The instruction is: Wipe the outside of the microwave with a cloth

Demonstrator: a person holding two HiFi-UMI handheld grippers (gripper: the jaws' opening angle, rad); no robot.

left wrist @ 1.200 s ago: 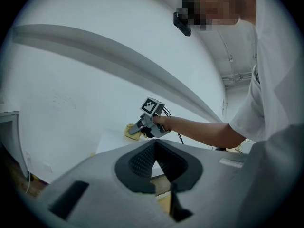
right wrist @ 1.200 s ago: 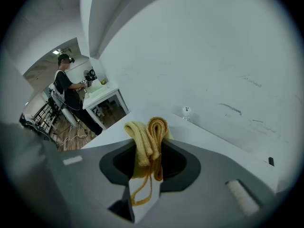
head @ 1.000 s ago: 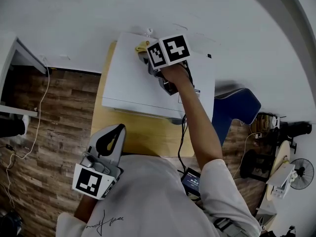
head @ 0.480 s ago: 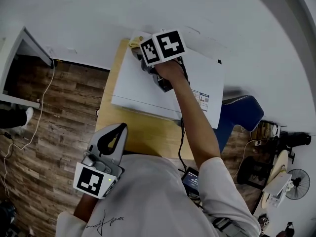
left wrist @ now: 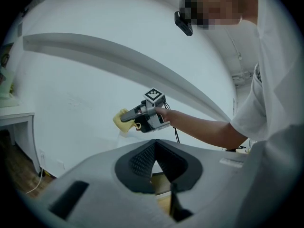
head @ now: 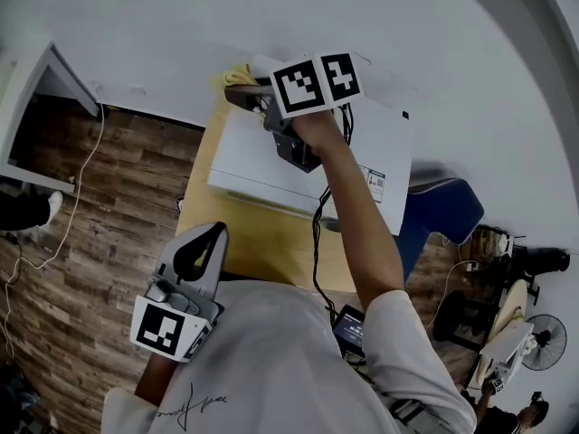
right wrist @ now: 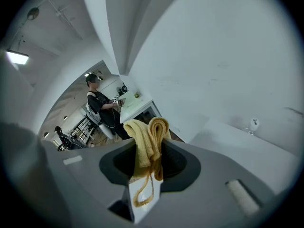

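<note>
Cloth [right wrist: 144, 139] in rt hand-held gripper [head: 242, 93]

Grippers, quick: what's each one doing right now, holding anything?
Left gripper: jaws shut, empty.
Right gripper: jaws shut on the yellow cloth.

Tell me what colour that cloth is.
Yellow. The cloth shows best in the right gripper view, held between the jaws.

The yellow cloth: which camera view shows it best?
The right gripper view: the cloth, folded, is pinched close-up between the tongs. The head view shows only a yellow edge; the left gripper view, a small patch.
</note>
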